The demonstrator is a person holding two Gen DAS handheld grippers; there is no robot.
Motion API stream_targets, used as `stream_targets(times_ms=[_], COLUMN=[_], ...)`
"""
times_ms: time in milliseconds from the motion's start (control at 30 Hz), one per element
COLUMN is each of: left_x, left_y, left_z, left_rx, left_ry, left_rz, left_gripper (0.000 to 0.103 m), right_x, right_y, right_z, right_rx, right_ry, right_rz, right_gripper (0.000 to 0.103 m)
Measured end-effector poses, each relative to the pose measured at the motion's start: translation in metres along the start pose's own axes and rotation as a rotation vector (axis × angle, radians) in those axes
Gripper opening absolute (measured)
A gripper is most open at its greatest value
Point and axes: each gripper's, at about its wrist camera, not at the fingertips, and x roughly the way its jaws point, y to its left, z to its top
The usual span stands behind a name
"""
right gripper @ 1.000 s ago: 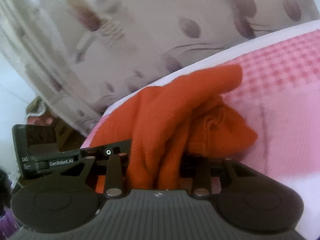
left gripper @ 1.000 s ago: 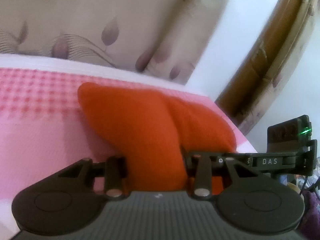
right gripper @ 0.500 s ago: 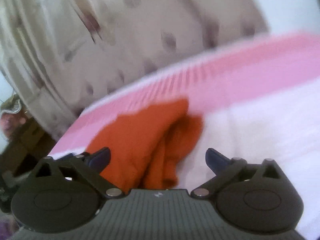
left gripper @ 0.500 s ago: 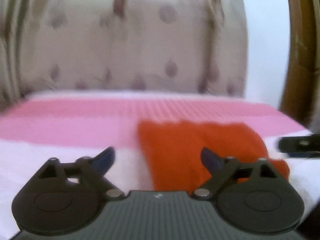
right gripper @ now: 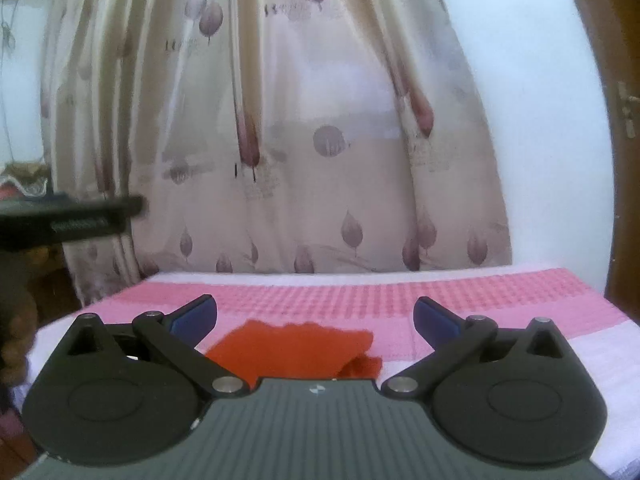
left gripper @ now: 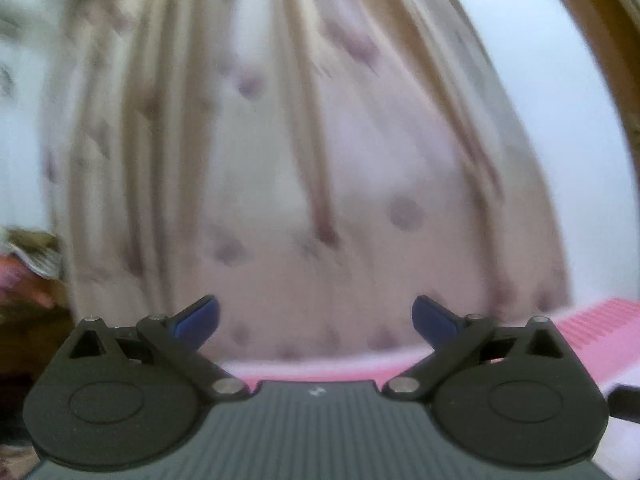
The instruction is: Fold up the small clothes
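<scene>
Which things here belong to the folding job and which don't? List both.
Job: orange garment; right tool, open and empty; left tool, opening and empty.
Not part of it: curtain; pink bedcover; door.

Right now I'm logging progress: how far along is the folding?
Done, apparently: the orange garment lies folded on the pink cover. In hand: nothing; the right gripper is open, the left gripper opening, both empty. Left: no other clothes show.
</scene>
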Motion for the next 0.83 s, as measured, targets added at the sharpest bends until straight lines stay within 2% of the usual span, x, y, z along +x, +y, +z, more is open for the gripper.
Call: stream_targets(times_ms=[33, 133, 200, 333, 467, 633, 733, 833], left_x=[0.0, 0.005, 0.013, 0.028, 0.036, 0.034, 0.036, 0.035], left_y=[0.002, 0.015, 0.016, 0.014, 0.011, 0.008, 0.01, 0.005], left_z=[0.004, 0.013, 0.012, -0.003, -0.023, -0.047, -0.055, -0.058], left_rx=[-0.031, -0.132, -0.174, -0.216, -0.216, -0.219, -0.238, -0.208], left_ry=[0.011, 0.106, 0.179, 0.282, 0.347, 0.376, 0.382, 0.373], left_rz=[-0.016, -0.17, -0.217, -0.243, -0.237, -0.221, -0.241, -0.225], left_gripper=[0.103, 0.103, 0.103, 0.103, 0.103, 0.103, 0.103, 0.103], right_x=[-0.004, -0.01, -0.012, -0.018, -0.017, -0.011, -0.01, -0.011], right_y=[0.0, 0.0, 0.001, 0.006, 0.006, 0.005, 0.006, 0.008], right_z=[0.001, 0.001, -0.001, -0.012, -0.021, -0.028, -0.031, -0.033], right_rx=[0.002, 0.01, 0.004, -0.013, -0.023, -0.009, -0.008, -0.015], right_ry=[-0.002, -0.001, 0.011, 0.025, 0.041, 0.07, 0.073, 0.073], right_rz=[0.004, 0.0, 0.013, -0.008, -0.041, -0.058, -0.071, -0.075], right_gripper=[0.103, 0.103, 0.103, 0.103, 0.103, 0.103, 0.103, 0.103])
